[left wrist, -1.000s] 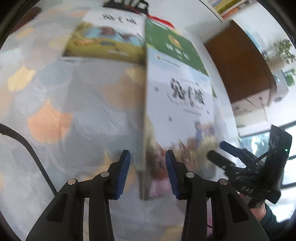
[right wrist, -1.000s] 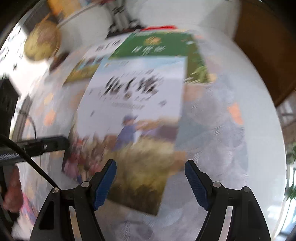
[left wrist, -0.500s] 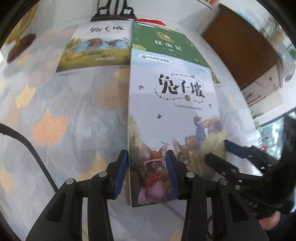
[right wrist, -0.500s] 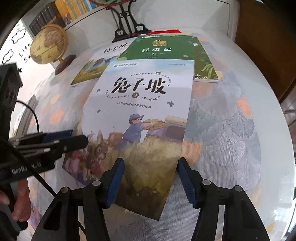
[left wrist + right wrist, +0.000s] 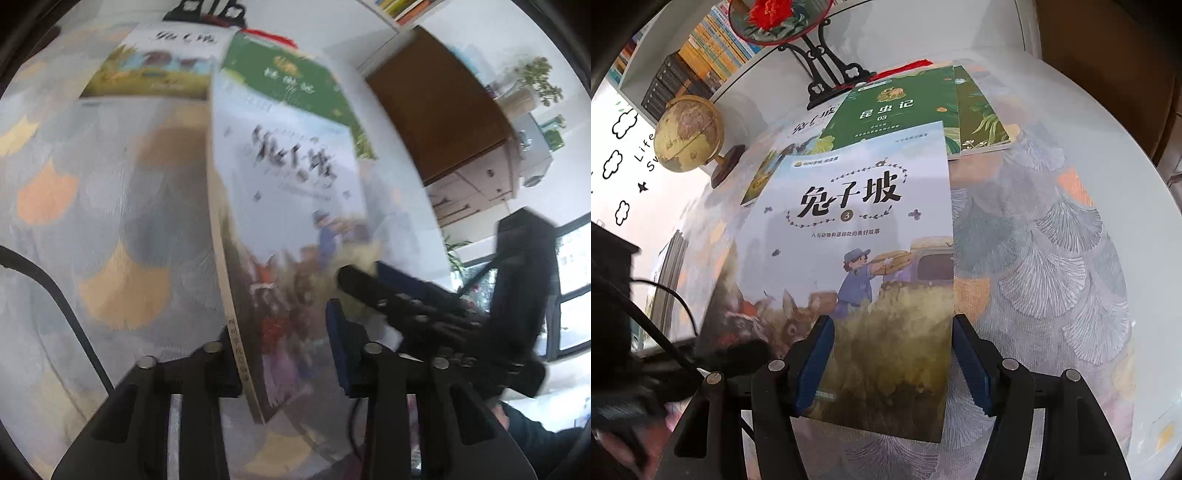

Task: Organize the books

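A pale blue picture book (image 5: 857,236) with a rabbit-and-farmer cover is tilted up off the table, spine side raised in the left wrist view (image 5: 288,206). My left gripper (image 5: 284,343) straddles its near left corner, one finger on each side. My right gripper (image 5: 892,362) straddles its near right corner, jaws set around the edge. A green book (image 5: 897,107) lies behind it over a second green book (image 5: 982,118). Another pale book (image 5: 809,129) lies at the back left.
The round table (image 5: 1052,258) has a leaf-patterned cloth. A globe (image 5: 689,134) and a black fan stand (image 5: 827,70) sit at the back. A bookshelf (image 5: 694,55) is behind them. A brown cabinet (image 5: 439,107) stands to the right.
The pale blue book's left side has lifted off the cloth and tilts to the right. The right gripper has closed in around the book's near right corner.
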Motion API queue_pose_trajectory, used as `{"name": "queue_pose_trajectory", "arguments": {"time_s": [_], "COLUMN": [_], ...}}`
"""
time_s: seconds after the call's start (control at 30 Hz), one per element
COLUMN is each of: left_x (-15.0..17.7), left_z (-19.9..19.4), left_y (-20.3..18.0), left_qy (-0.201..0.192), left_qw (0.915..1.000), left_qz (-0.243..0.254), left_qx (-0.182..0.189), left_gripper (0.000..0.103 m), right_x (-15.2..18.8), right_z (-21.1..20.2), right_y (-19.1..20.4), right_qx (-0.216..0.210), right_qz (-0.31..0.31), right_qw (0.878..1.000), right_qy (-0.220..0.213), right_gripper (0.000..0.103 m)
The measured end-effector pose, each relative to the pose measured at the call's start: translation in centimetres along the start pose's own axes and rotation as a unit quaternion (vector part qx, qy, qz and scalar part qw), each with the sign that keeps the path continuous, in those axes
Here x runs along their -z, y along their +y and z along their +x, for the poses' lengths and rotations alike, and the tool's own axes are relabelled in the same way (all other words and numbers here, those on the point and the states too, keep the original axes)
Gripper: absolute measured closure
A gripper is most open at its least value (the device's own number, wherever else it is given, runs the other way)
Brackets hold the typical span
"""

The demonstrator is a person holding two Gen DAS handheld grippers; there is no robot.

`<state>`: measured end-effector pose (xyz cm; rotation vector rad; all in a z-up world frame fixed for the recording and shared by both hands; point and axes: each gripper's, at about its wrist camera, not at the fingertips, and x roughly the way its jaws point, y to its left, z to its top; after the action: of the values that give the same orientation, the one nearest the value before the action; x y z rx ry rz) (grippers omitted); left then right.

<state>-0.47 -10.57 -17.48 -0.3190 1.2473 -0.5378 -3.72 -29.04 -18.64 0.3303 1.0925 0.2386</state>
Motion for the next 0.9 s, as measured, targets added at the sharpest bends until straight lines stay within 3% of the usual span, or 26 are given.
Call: {"name": "queue_pose_trajectory", "arguments": {"time_s": [0.07,0.1,0.17,0.2,0.3,0.47,0.53,0.6,0.7,0.8,0.9], "left_x": [0.1,0.0,-0.4,-0.6,-1.4,-1.9,-1.8,-1.8,-1.4,-0.8,-0.3], "left_z": [0.3,0.2,-0.6,-0.9,-1.5,-1.0,-0.8,-0.4,0.0,-0.2,-0.9], "left_y": [0.8,1.1,2.1,2.3,2.3,2.7,2.7,2.5,2.8,2.2,0.1], "left_qy": [0.004,0.006,0.006,0.007,0.008,0.031,0.038,0.051,0.066,0.071,0.056], "left_qw": [0.9991,0.9976,0.9868,0.982,0.9697,0.9492,0.9499,0.9556,0.9643,0.9843,0.9968], "left_qz": [-0.035,-0.053,-0.103,-0.117,-0.14,-0.173,-0.172,-0.17,-0.166,-0.123,-0.055], "left_qx": [0.024,0.045,0.125,0.148,0.2,0.261,0.258,0.236,0.196,0.104,0.014], "left_gripper": [0.08,0.086,0.089,0.089,0.089,0.089,0.089,0.089,0.089,0.089,0.089], "right_x": [0.1,0.2,0.2,0.4,1.1,1.9,1.5,1.1,0.5,0.1,-0.1], "right_z": [-0.1,-0.1,-0.4,-0.6,-1.5,-1.3,-1.0,-0.5,-0.2,-0.8,-1.1], "right_y": [0.3,0.3,0.1,-0.4,-2.6,-6.7,-7.5,-7.5,-6.3,-3.5,-0.3], "right_qx": [0.005,0.005,-0.006,-0.021,-0.087,-0.209,-0.235,-0.249,-0.209,-0.143,-0.086], "right_qz": [-0.003,-0.003,0.004,0.014,0.072,0.188,0.207,0.209,0.165,0.076,-0.018], "right_qw": [1.0,1.0,1.0,0.999,0.992,0.958,0.949,0.945,0.963,0.986,0.996], "right_qy": [0.002,0.006,0.029,0.044,0.062,0.05,0.038,0.04,0.037,0.031,0.028], "right_gripper": [0.039,0.038,0.035,0.031,0.012,0.011,0.027,0.058,0.067,0.071,0.072]}}
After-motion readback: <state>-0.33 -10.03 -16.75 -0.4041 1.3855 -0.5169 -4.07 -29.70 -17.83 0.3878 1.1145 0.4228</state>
